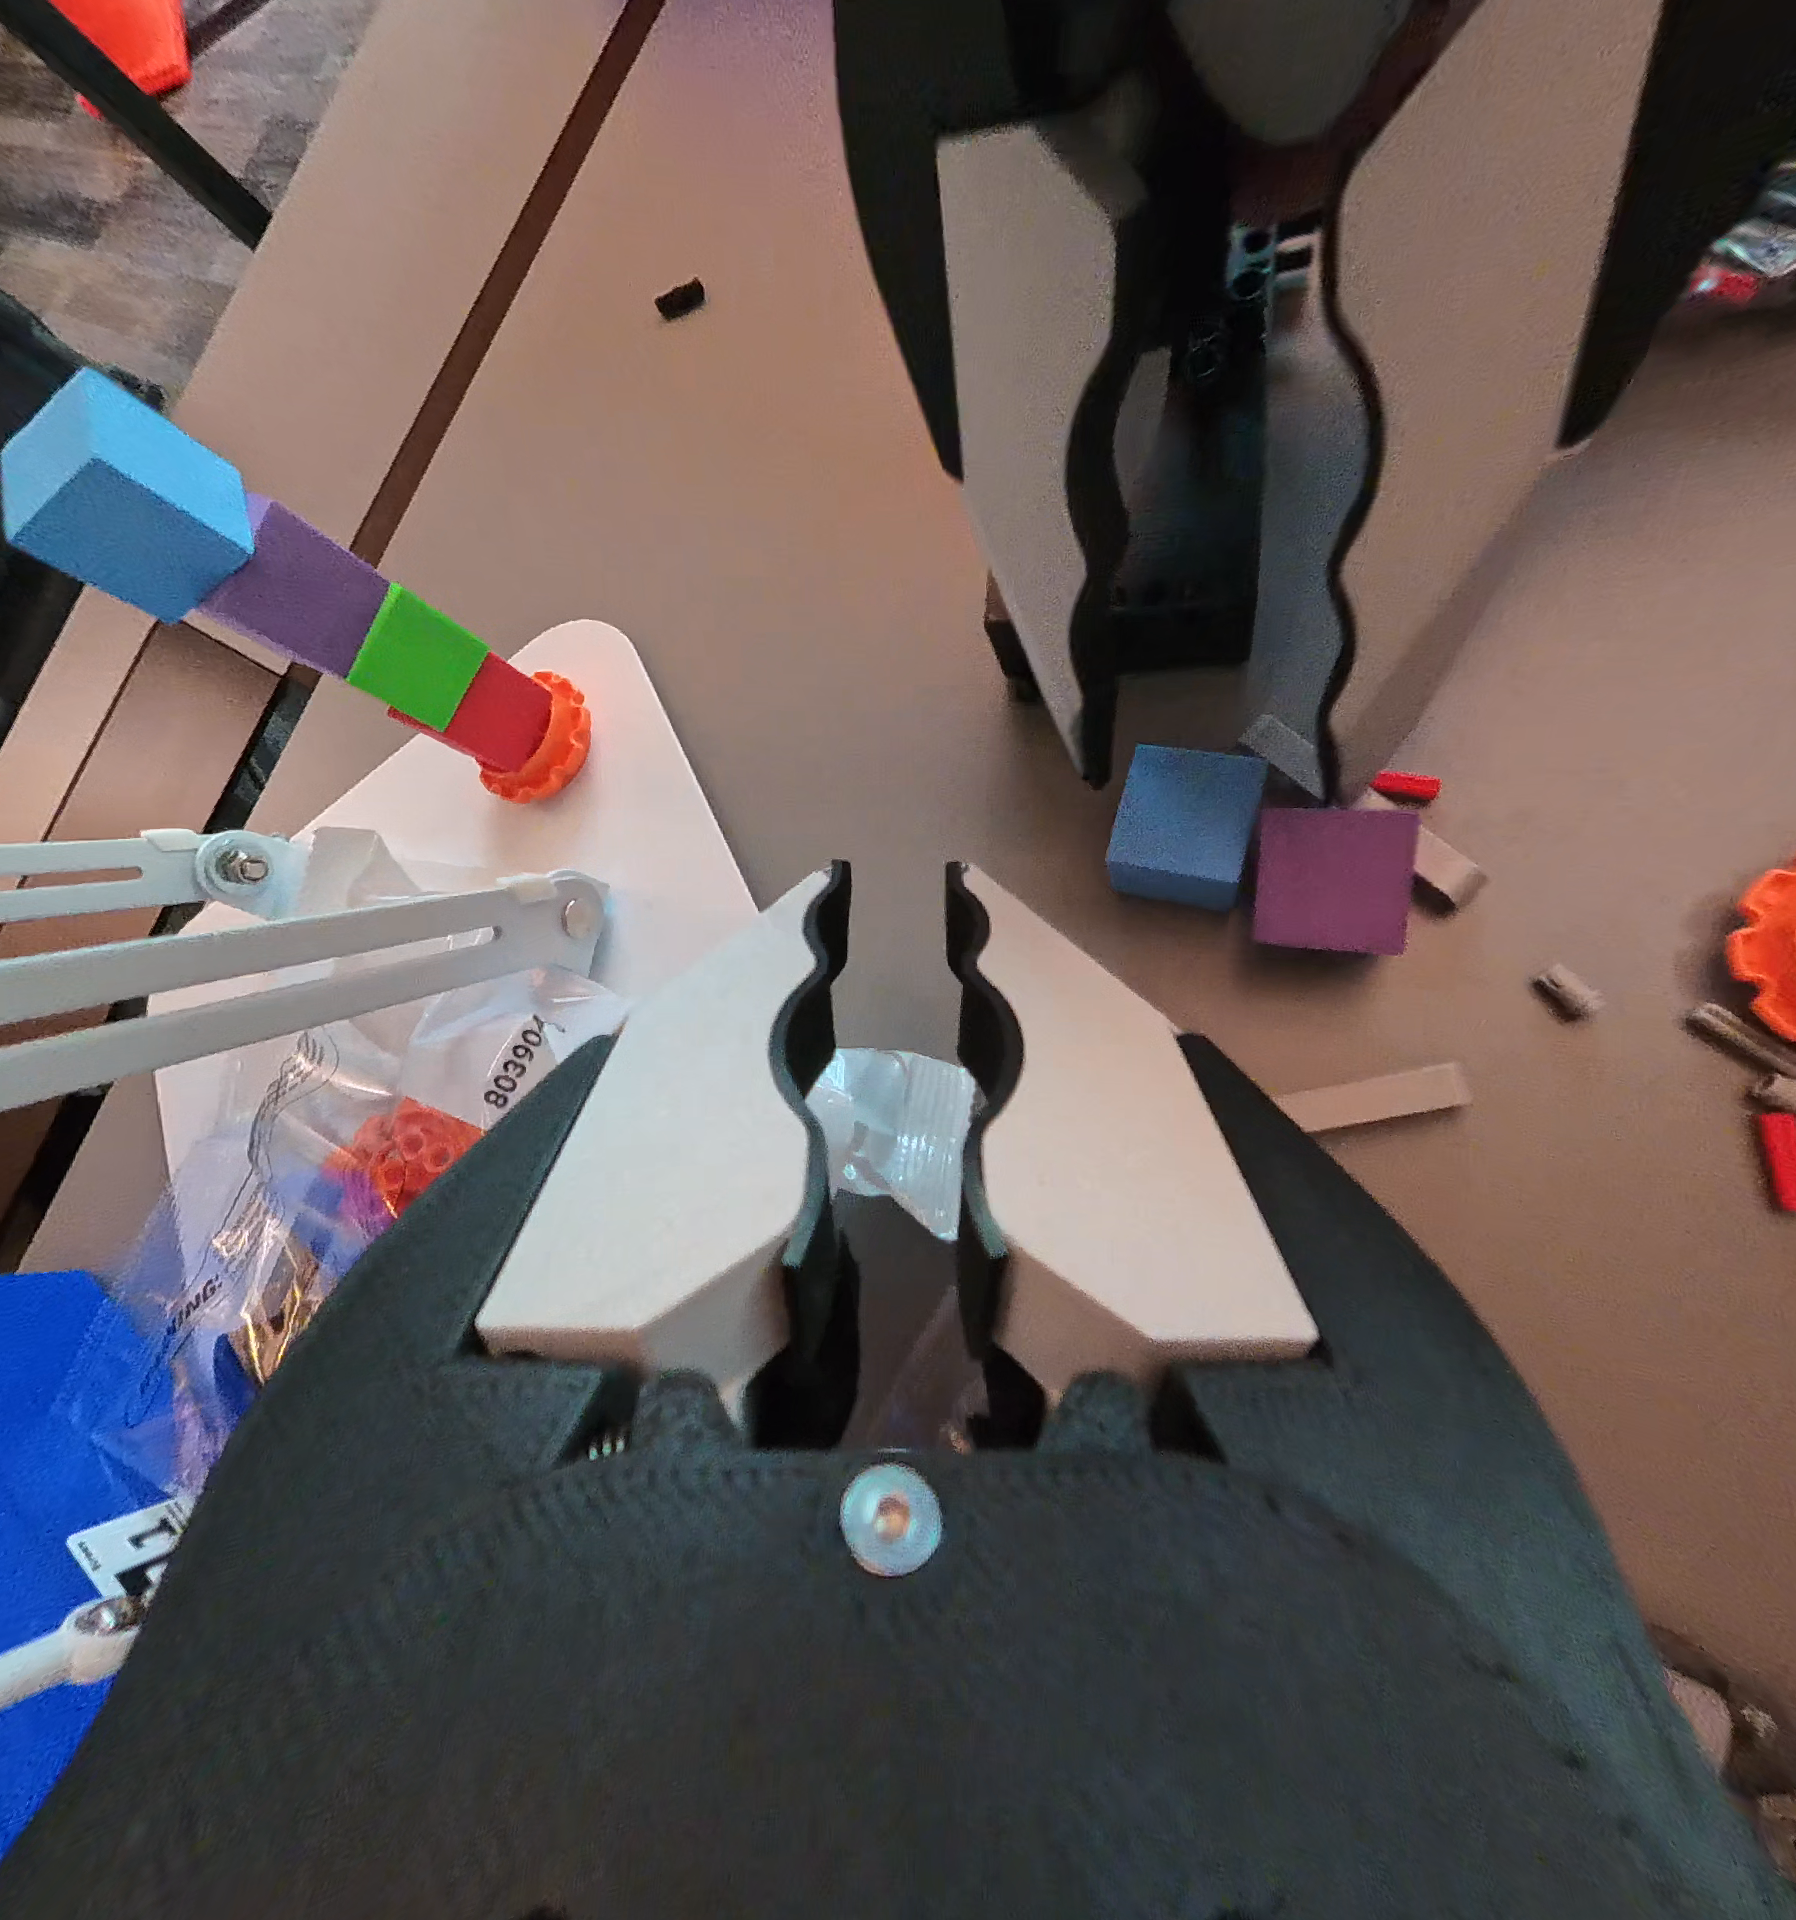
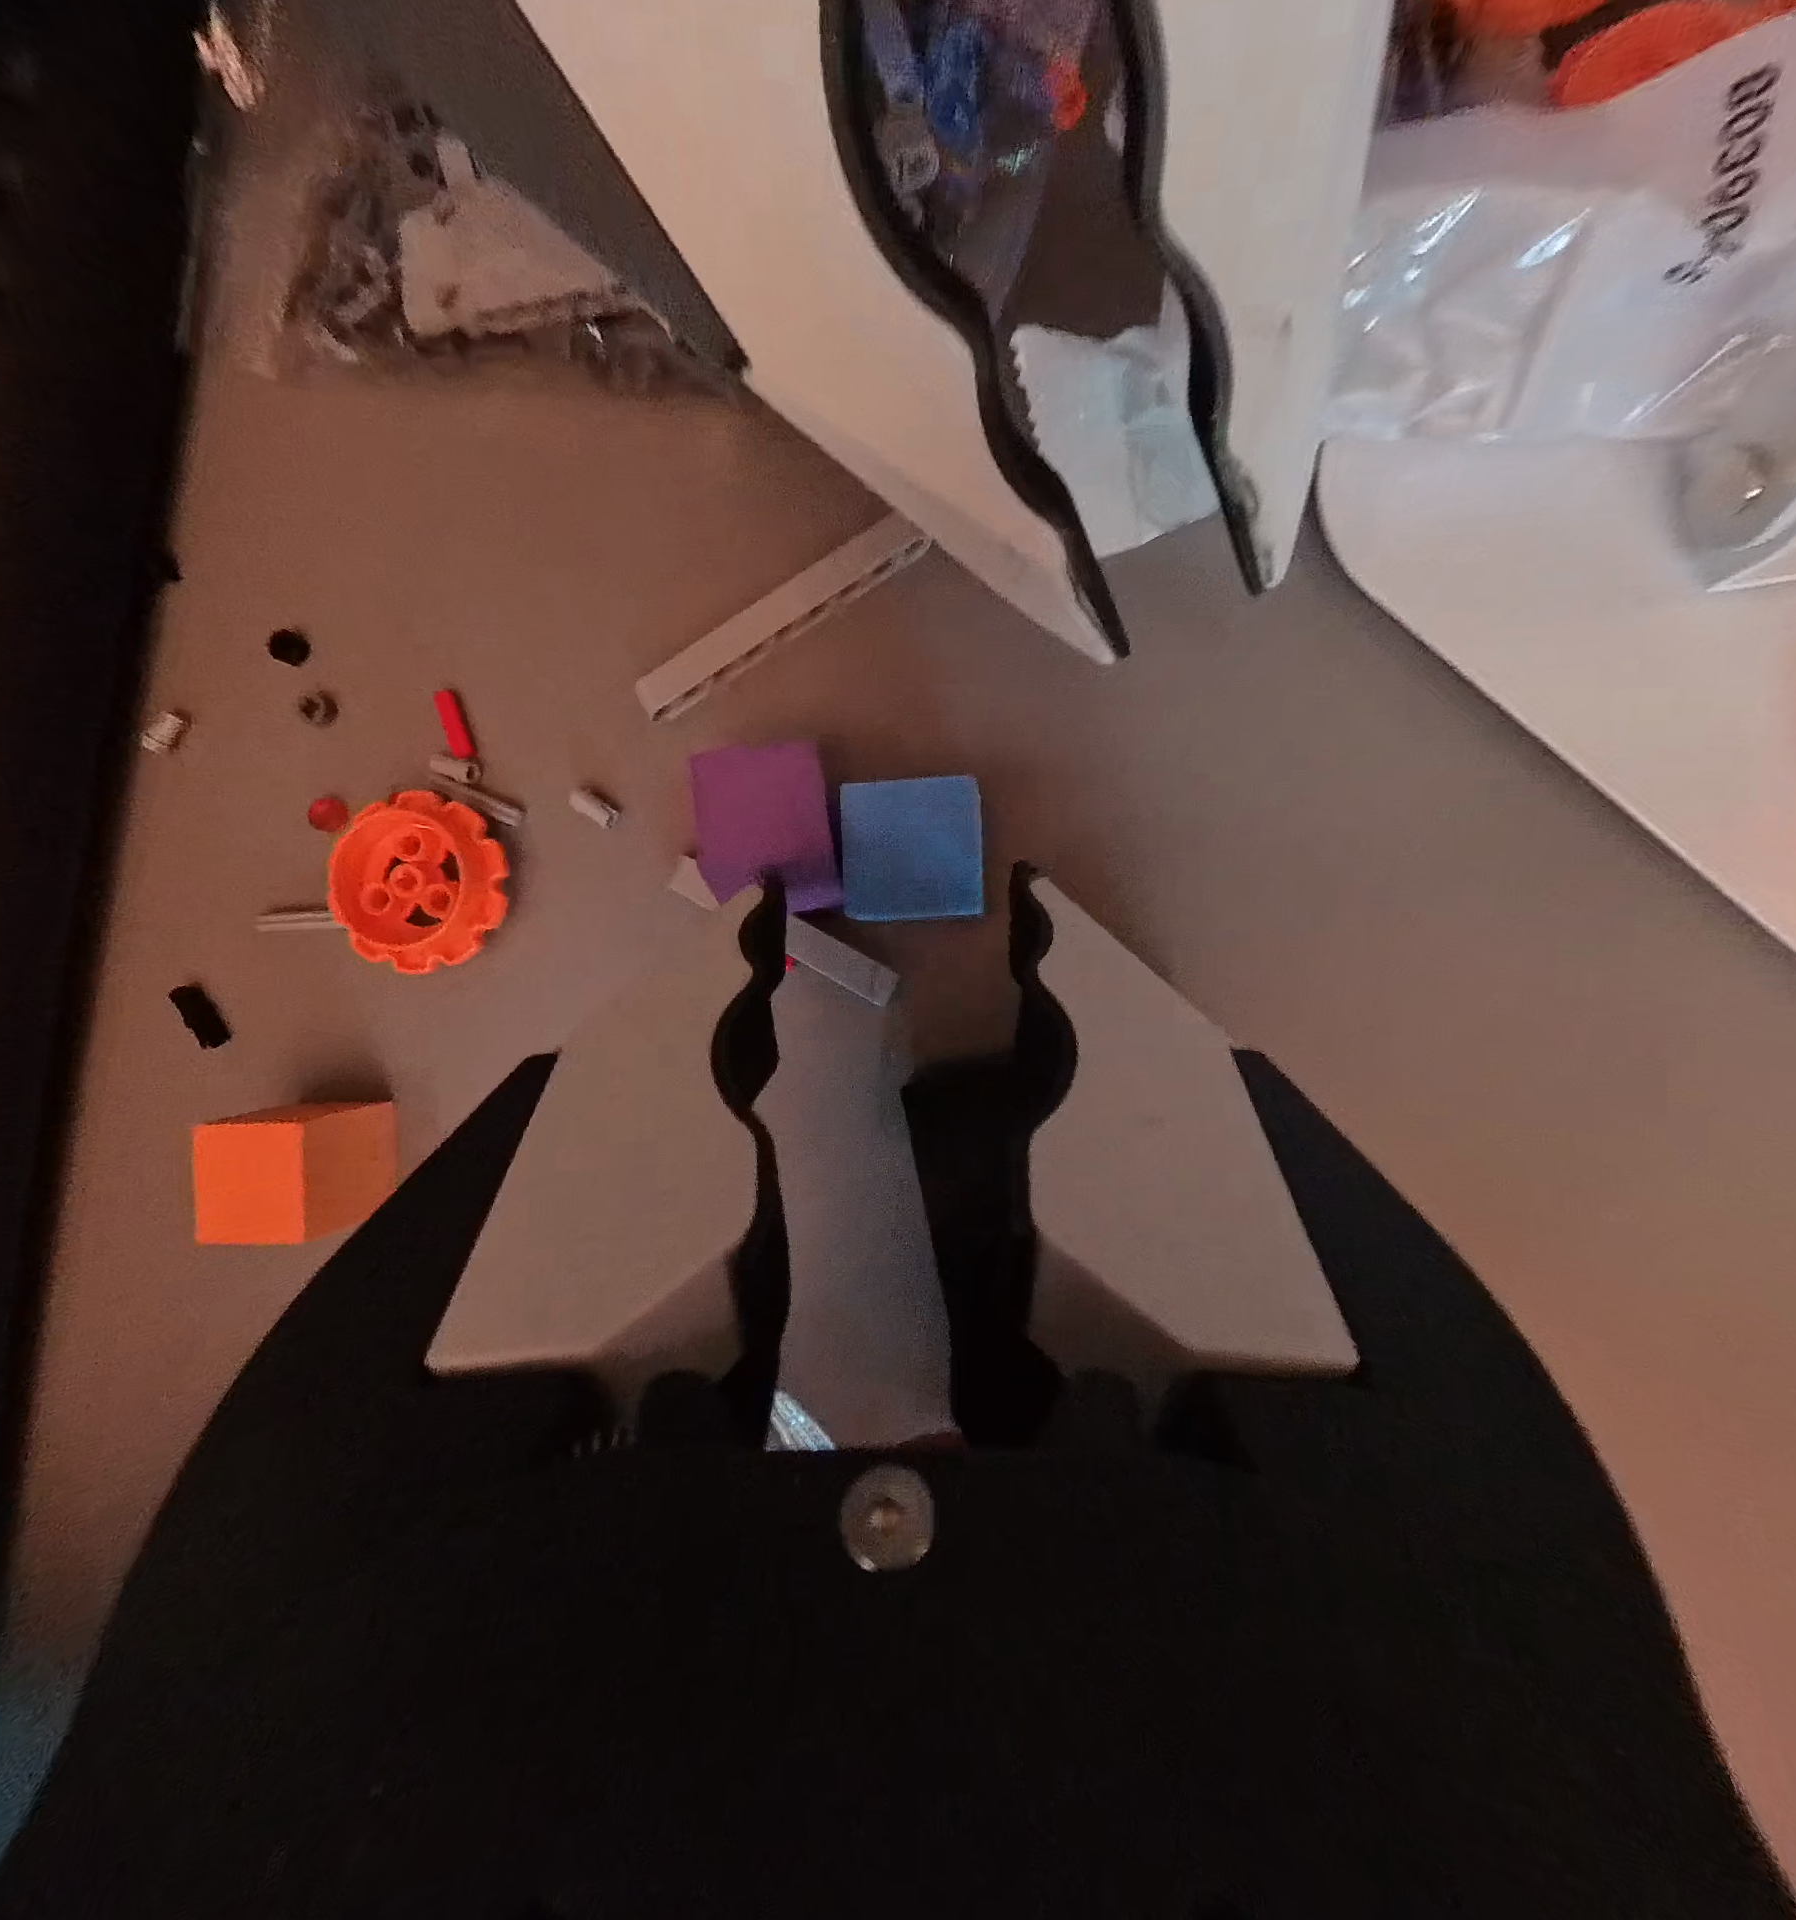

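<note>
Where the left hand-held gripper (image 1: pixel 896 873) stands: low over the table (image 1: pixel 852 582), jaws drawn to a narrow gap.
Left, contents: the crimped edge of a clear plastic bag (image 1: pixel 904 1132) spans the gap, touches both pads and looks pinched there; the rest of the bag, with small coloured parts inside, trails off to the left onto a white board (image 1: pixel 655 748).
Left, surroundings: white jointed metal arms (image 1: pixel 250 956) cross over the bag; farther out on the board, a leaning block stack (image 1: pixel 281 592) (light blue, purple, green, red) sits on an orange toothed ring.
Right hand-held gripper (image 2: pixel 894 894): jaws moderately apart, nothing between them, held above the table.
Right, nearest: a small grey piece (image 2: pixel 842 971) lies below the gap; just beyond the tips are a blue cube (image 2: pixel 909 847) and a purple cube (image 2: pixel 759 821), side by side and touching or nearly so.
Right, to the left: an orange cube (image 2: pixel 291 1169), well apart.
Right, farther: an orange toothed wheel (image 2: pixel 418 881) among loose red, grey and black pins; a long grey beam (image 2: pixel 780 629) beyond the cubes.
State of pieces: one stack stands built; three cubes lie loose.
</note>
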A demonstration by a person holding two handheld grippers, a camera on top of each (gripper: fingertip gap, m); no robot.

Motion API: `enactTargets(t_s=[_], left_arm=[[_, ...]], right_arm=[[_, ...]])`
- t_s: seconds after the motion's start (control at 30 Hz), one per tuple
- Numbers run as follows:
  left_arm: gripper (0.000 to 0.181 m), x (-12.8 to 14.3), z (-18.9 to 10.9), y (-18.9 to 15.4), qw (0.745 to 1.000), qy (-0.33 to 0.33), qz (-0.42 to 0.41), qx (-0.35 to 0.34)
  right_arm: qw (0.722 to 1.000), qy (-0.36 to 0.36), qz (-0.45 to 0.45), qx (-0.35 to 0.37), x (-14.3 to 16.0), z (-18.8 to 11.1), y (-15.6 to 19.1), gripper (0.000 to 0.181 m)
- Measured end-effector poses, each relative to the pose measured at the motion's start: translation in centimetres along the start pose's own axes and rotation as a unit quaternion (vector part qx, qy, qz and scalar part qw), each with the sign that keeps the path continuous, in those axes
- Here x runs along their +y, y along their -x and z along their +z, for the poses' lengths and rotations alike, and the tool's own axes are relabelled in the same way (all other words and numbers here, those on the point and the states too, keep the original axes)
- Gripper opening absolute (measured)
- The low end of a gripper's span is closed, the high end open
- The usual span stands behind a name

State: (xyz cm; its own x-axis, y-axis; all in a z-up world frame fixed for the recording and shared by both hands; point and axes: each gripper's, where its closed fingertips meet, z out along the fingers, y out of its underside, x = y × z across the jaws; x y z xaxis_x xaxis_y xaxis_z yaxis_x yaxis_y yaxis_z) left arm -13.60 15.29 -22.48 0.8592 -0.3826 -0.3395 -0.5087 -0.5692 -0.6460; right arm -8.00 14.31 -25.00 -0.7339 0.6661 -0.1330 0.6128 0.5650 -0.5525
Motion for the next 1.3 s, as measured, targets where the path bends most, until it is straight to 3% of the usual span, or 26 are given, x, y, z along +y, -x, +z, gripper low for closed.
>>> enactTargets(t_s=[0.07,0.23,0.5,0.6,0.73,1.03,1.3], left_arm=[[0.017,-0.1,0.0,-0.2,1.0,-0.004,0.001,0.006],[0.018,0.0,-0.1,-0.5,1.0,-0.004,0.002,0.016],[0.04,-1.1,-1.9,-2.2,0.995,-0.053,-0.009,0.079],[0.055,-1.7,-2.9,-3.6,0.989,-0.075,-0.024,0.127],[0.058,-1.3,-2.5,-4.8,0.987,-0.06,-0.009,0.148],[0.052,-0.5,-1.0,-6.9,0.985,-0.018,0.023,0.172],[0.024,0.0,-0.2,-7.4,0.984,0.001,0.038,0.173]], right_arm=[[1.0,0.018,0.002,0.005,0.5,0.6,-0.2,0.026],[0.999,0.003,0.016,0.032,-0.2,-0.9,-1.5,0.025],[0.973,-0.132,0.088,0.168,-5.3,-11.3,-11.5,0.025],[0.965,-0.157,0.106,0.182,-6.7,-13.1,-14.4,0.025],[0.965,-0.153,0.115,0.179,-7.6,-12.7,-16.4,0.025],[0.971,-0.117,0.119,0.171,-7.8,-11.2,-17.3,0.025],[0.966,-0.133,0.133,0.18,-7.8,-12.1,-17.1,0.035]])
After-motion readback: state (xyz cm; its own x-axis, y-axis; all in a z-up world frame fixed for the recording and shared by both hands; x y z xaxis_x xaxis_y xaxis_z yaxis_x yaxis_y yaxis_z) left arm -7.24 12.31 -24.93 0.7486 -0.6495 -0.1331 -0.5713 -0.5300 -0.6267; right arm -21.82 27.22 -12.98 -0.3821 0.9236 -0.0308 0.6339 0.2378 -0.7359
